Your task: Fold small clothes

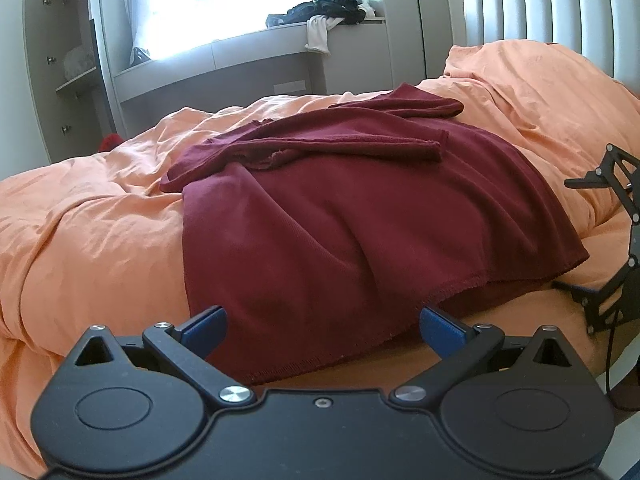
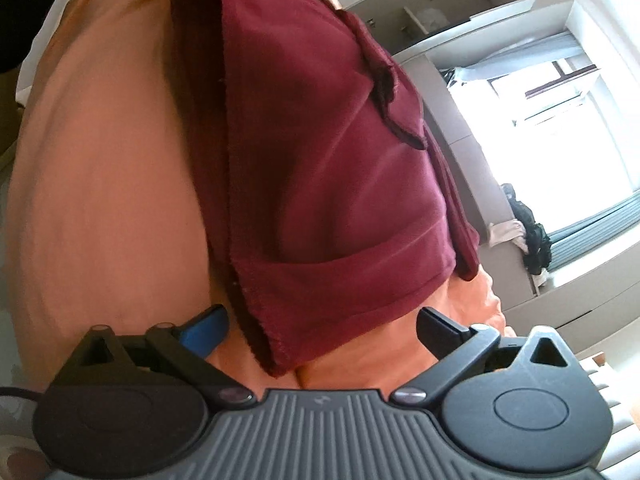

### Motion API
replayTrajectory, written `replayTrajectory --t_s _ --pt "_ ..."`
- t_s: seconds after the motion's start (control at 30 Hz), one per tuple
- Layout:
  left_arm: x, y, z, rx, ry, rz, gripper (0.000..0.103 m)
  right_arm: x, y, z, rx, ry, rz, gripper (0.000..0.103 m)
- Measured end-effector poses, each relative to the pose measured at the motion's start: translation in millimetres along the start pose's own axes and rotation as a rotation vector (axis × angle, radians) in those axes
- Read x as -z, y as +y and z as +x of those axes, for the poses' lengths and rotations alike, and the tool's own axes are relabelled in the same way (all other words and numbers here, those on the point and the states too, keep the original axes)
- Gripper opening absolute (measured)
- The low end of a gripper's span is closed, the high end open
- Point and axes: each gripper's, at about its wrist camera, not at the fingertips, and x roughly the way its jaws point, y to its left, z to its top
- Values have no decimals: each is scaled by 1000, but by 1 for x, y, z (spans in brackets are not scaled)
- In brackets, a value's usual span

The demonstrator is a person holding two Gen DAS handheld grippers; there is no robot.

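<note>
A dark red long-sleeved top point(image 1: 340, 216) lies on an orange duvet point(image 1: 92, 232), both sleeves folded across its upper part. My left gripper point(image 1: 322, 330) is open at the top's near hem, its blue pads either side of the hem edge, holding nothing. My right gripper point(image 1: 608, 240) shows at the right edge of the left wrist view, beside the top's right hem corner. In the right wrist view, which is rolled sideways, the right gripper point(image 2: 320, 330) is open with the top's point(image 2: 320, 160) hem corner between its fingers, not clamped.
An orange pillow point(image 1: 540, 80) and a padded grey headboard point(image 1: 560, 12) are at the back right. A window ledge point(image 1: 280, 36) with a heap of dark and white clothes point(image 1: 324, 12) runs behind the bed. Open grey shelves point(image 1: 68, 60) stand at the left.
</note>
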Motion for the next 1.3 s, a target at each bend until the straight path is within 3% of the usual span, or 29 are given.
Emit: replayTrajectory --t_s 0.03,0.17,0.2,0.23,0.37,0.6,0.67,0.8,1.0,1.1,1.13,1.17,1.3 --pt "0 0 0 0 0 1 102 0 -1 0 7 -3 -4 72" --pt "1 -4 -2 9 -11 16 102 -1 -7 -4 -24 -34 24 35" --pt "2 -5 -3 12 -16 24 102 -4 -12 -5 -34 -49 45 20" --pt "2 -7 -3 14 -23 35 102 -5 -19 -9 -39 -72 80 14" --pt "4 -21 -5 26 -52 105 102 -7 -54 -31 -51 -192 296 11" --pt "5 -64 7 -3 -102 231 102 1 -104 -56 24 -376 584 10" --pt "3 -74 14 -35 -104 235 102 3 -112 -61 43 -408 624 10" --pt "-4 -78 29 -172 -98 218 100 7 -116 -68 59 -435 637 10" --pt "-5 -62 32 -341 -85 277 76 12 -114 -76 79 -433 659 10" --pt "-6 -50 28 -347 -66 265 50 13 -116 -78 93 -435 677 9" --pt "-7 -47 25 -353 -66 258 30 14 -116 -78 99 -434 679 9" --pt "-8 -45 24 -372 -65 261 18 15 -115 -79 103 -432 679 9" --pt "-10 -41 12 -419 -79 271 6 18 -115 -80 97 -417 708 9"
